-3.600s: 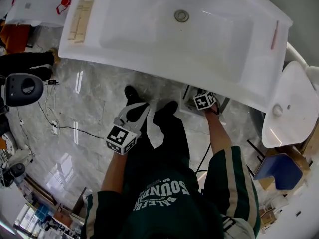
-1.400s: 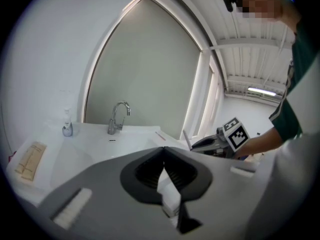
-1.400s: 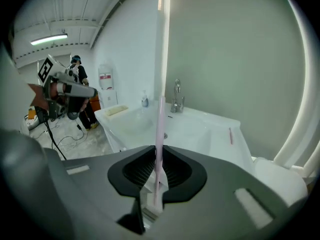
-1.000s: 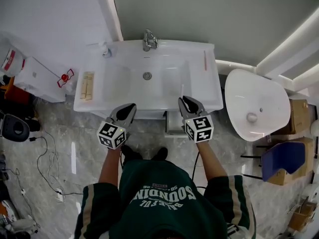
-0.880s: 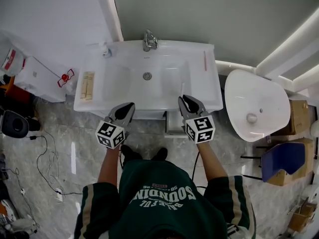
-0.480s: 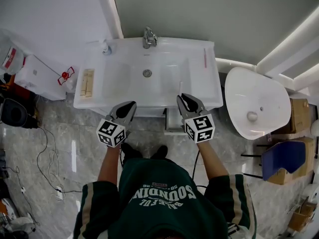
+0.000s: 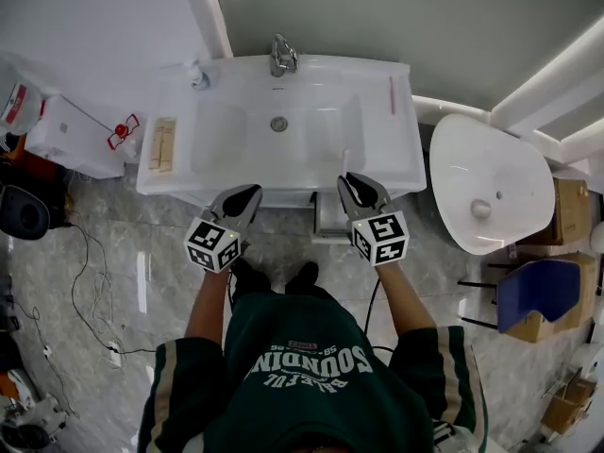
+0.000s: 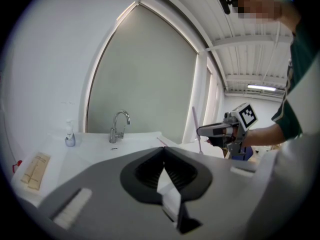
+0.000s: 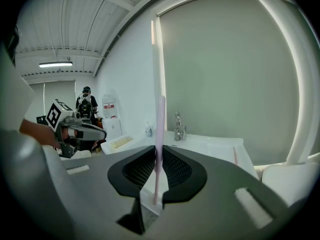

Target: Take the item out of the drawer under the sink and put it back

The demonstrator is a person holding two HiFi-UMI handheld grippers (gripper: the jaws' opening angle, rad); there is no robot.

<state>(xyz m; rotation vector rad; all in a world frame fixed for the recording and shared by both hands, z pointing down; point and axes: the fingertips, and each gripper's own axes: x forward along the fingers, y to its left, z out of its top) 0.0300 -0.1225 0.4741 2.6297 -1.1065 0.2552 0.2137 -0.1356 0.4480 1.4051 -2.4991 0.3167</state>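
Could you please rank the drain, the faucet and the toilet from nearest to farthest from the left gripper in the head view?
1. Drain, in the basin just beyond the left gripper.
2. Faucet, at the basin's back edge.
3. Toilet, far off to the right.

The white sink top [image 7: 151, 179] carries a chrome faucet [image 7: 280, 57] at the back edge, with a small pump bottle [image 7: 198, 76] just left of it. A pair of tan bars [image 7: 163, 144] lies on its left ledge and a thin pink stick [image 7: 393, 94] on its right. On the grey marble floor [image 7: 104, 291] below, a black cable [image 7: 90, 253] trails.
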